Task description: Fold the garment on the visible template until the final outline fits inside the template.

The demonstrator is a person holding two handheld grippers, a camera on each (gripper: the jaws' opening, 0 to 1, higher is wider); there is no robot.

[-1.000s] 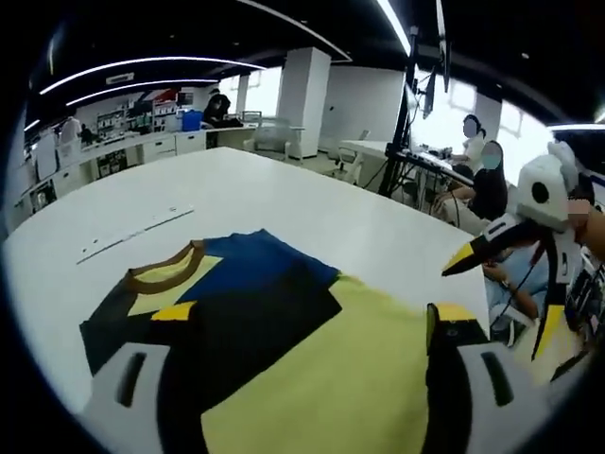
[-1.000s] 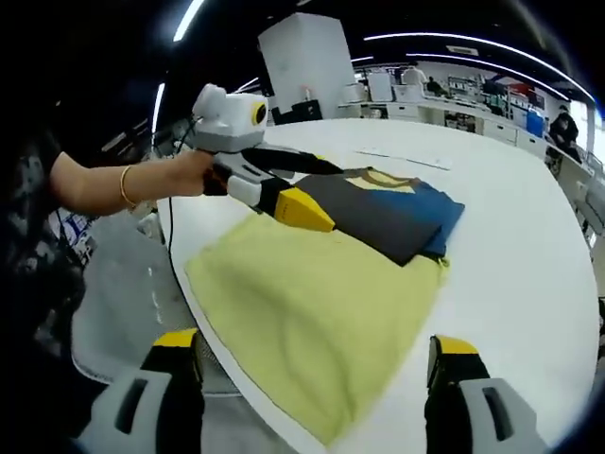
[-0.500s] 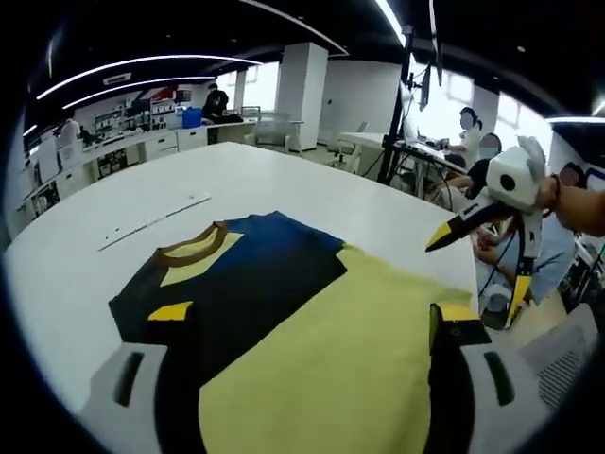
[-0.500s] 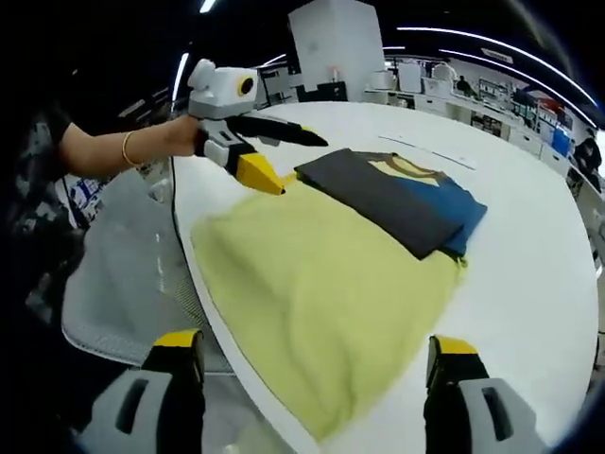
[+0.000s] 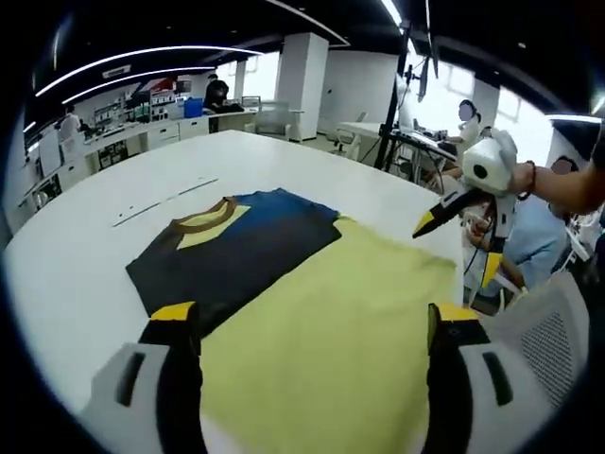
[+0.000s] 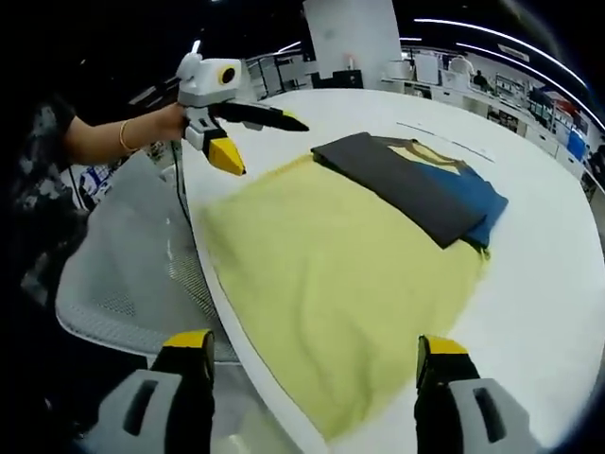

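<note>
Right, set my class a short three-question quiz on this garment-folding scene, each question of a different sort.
1. True or false: the left tongs are shut on the yellow fabric of the garment.
2. Multiple choice: the dark grey and blue folded part with the brown collar lies (A) on the yellow fabric's far end, (B) on a chair, (C) between the right tongs' jaws.
3. Fill in: the garment lies on a large ____ table.

Key: 1 false, both tongs are open, holding nothing. 2 A. 3 white.
</note>
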